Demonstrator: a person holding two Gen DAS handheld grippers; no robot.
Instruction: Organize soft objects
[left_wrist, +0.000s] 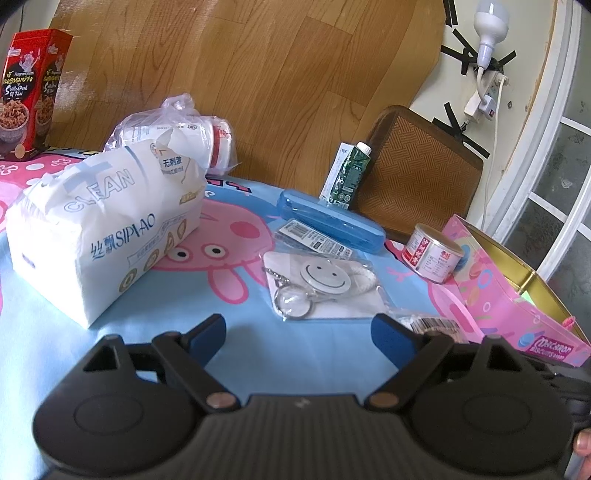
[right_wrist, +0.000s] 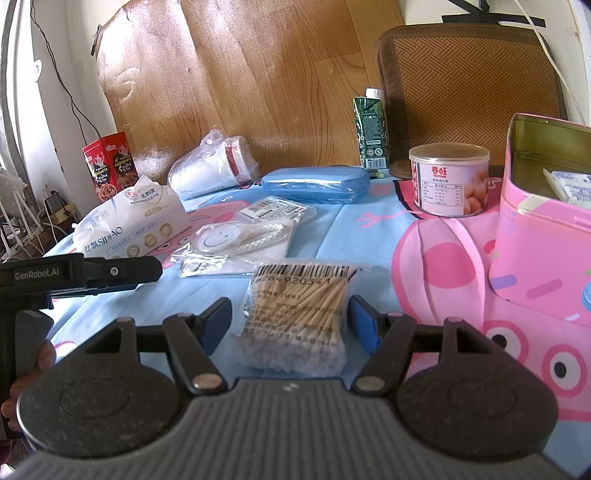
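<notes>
- Cartoon-pig bedding (left_wrist: 258, 354) in blue and pink covers the work surface, with wood flooring (left_wrist: 280, 62) beyond.
- Left gripper (left_wrist: 298, 334) hovers over bare cloth, its blue-padded fingers (left_wrist: 208, 332) spread wide and holding nothing.
- Ahead of those fingers lies a smiley-face keychain packet (left_wrist: 325, 284); a white tissue pack (left_wrist: 99, 236) sits ahead and to the outer side of the left finger.
- Right gripper (right_wrist: 290, 319) has its fingers spread on either side of a bag of cotton swabs (right_wrist: 295, 317); the right pad appears to touch the bag's edge, the left one stands just clear.
- Beyond the right finger stands an open pink tin (right_wrist: 543, 236), with a small can (right_wrist: 448, 181) near it.
- Farther ahead rest a blue case (right_wrist: 316, 184), a green carton (right_wrist: 371, 133) and bagged paper cups (right_wrist: 214, 166).
</notes>
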